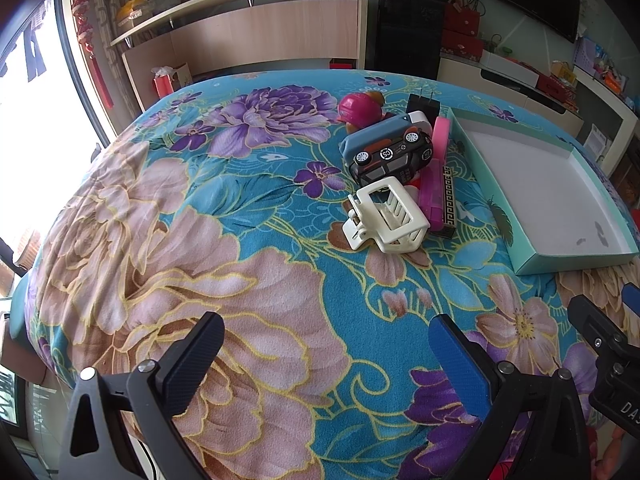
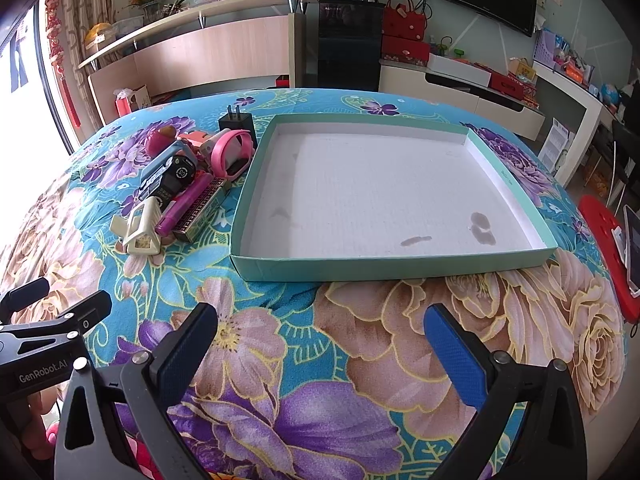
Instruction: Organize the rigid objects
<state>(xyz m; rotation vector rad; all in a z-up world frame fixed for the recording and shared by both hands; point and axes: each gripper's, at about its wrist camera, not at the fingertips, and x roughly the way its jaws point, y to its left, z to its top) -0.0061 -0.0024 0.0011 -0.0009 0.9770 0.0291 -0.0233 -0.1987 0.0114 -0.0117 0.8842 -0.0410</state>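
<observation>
While the left gripper (image 1: pixel 326 350) hangs wide open and empty over the quilt (image 1: pixel 224 216), the left view shows the pile just left of the tray (image 1: pixel 536 268): a white clip (image 1: pixel 386 220) nearest, a toy car (image 1: pixel 394 156) on top and a pink case (image 1: pixel 431 192) beside it, all likely light, stiff and slick, so the clip's flat sides look the best hold. From the right view the right gripper (image 2: pixel 320 338) is also wide and empty, near the tray's front wall, and the tray holds nothing but a few stains, with a charger (image 2: pixel 236 122) at the pile's far end.
</observation>
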